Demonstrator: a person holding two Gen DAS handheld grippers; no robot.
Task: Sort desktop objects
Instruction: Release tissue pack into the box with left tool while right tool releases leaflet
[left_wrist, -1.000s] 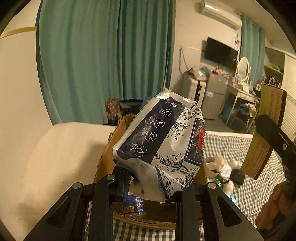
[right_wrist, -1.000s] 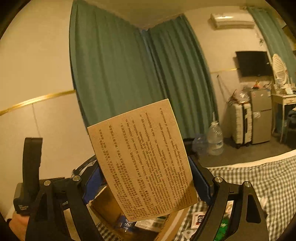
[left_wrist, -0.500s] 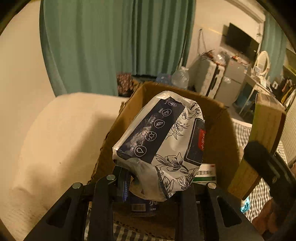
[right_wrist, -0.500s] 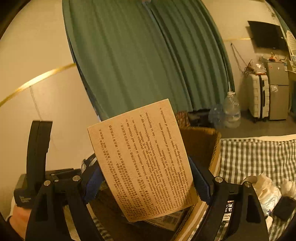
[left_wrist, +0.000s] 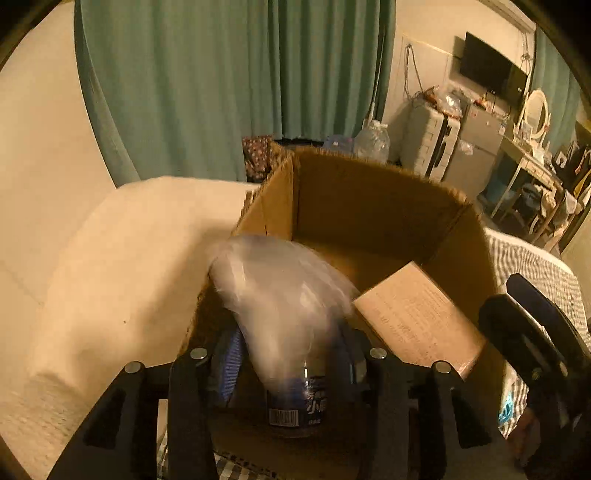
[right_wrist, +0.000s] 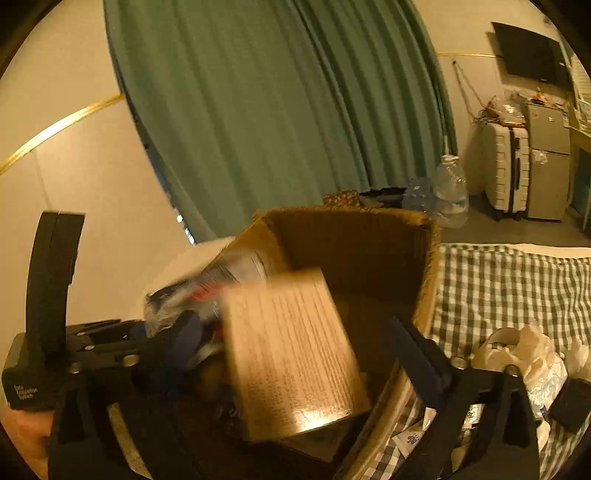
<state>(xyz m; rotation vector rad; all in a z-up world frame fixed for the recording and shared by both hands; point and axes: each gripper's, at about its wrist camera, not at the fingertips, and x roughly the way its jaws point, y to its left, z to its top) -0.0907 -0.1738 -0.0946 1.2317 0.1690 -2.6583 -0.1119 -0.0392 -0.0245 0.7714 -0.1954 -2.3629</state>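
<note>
With both sets of jaws now opening where half a second ago each was clamped on its item, the two loads are on their way into the cardboard box (left_wrist: 369, 206). Left gripper (left_wrist: 288, 354): jaws parting, the silver printed pouch (left_wrist: 280, 288) blurred between them and apparently sliding free, dropping toward a dark labelled bottle (left_wrist: 297, 406) already lying in the box. Right gripper (right_wrist: 295, 339): jaws spread to their widest, the tan printed carton (right_wrist: 291, 350) loose and blurred between them, tilted, falling inside the near wall of the box; in the left view it already lies low in the right-hand part of the box. Box: open-topped, standing on the checked bed cover (right_wrist: 509, 280), beside a pale cushion (left_wrist: 122, 258). Remaining stock: a white crumpled bag (right_wrist: 532, 354), a small dark item (right_wrist: 570, 404) and sachets, all on the cover to the right of the box, unsorted. Judgement: two items delivered; both grippers are free for the next pick.
</note>
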